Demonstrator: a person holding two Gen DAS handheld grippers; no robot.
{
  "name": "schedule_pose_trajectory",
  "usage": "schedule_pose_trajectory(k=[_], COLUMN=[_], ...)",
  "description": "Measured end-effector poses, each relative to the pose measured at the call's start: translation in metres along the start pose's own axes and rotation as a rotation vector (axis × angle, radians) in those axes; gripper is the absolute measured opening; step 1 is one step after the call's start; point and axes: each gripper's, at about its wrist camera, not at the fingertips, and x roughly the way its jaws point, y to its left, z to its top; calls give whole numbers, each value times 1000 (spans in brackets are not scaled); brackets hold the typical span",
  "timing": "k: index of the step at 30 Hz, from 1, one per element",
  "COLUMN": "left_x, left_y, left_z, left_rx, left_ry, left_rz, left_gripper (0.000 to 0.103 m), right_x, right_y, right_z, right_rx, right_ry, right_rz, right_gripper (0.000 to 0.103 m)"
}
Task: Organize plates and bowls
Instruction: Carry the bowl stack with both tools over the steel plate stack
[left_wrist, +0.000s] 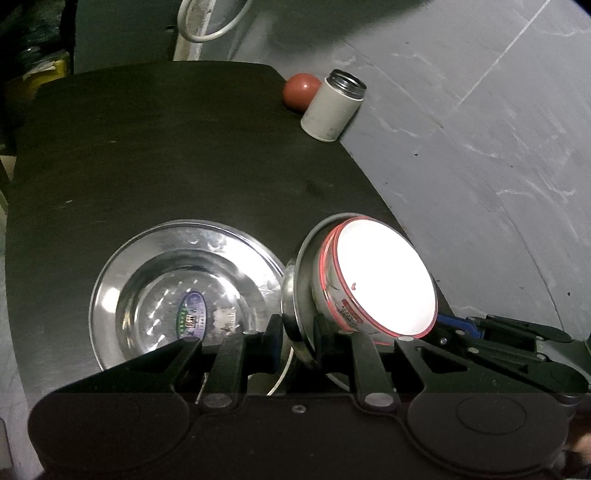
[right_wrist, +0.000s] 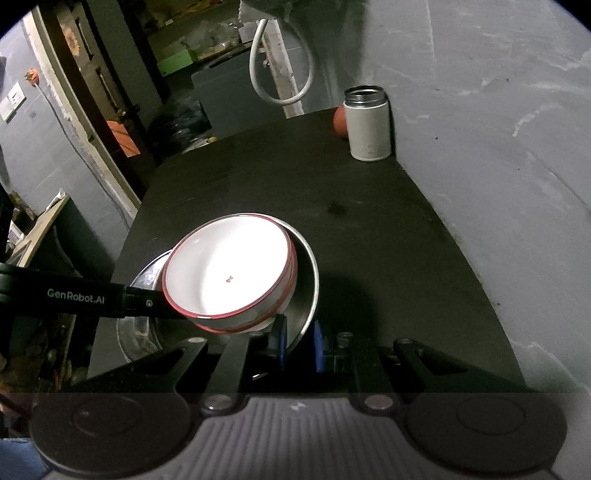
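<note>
Two white bowls (right_wrist: 227, 273) with red rims sit nested in a steel plate (right_wrist: 308, 288). My right gripper (right_wrist: 300, 343) is shut on that plate's near rim, its blue pads on either side of the edge. In the left wrist view the same plate (left_wrist: 299, 280) stands tilted with the bowls (left_wrist: 384, 277) in it, and my left gripper (left_wrist: 297, 339) is shut on its rim. A second steel plate (left_wrist: 184, 291) with a sticker lies flat on the black table (left_wrist: 166, 158), just left of the held one; it also shows under the bowls (right_wrist: 138, 332).
A white flask with an open metal mouth (left_wrist: 332, 107) (right_wrist: 369, 125) stands at the table's far right corner beside a red ball (left_wrist: 300, 90). A grey wall (right_wrist: 498, 147) runs along the right edge. A white hose (right_wrist: 280, 74) hangs behind the table.
</note>
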Motion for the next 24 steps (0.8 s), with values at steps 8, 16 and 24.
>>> schedule_pose_trajectory(k=[8,16,24], left_x=[-6,-15,-23], left_y=[11,25,36], left_z=[-1,-1,-3], left_rx=[-33,-77,-112], left_ry=[-10,-23,-29], left_rz=[21,53,79], left_gripper=[18,18,18], right_x=[8,21,27], right_y=[9,20,32], right_z=[5,14,15], right_rx=[-31,-68,-96], right_ry=[13,32,46], right_rz=[24,59,87], right_gripper=[17,17,17])
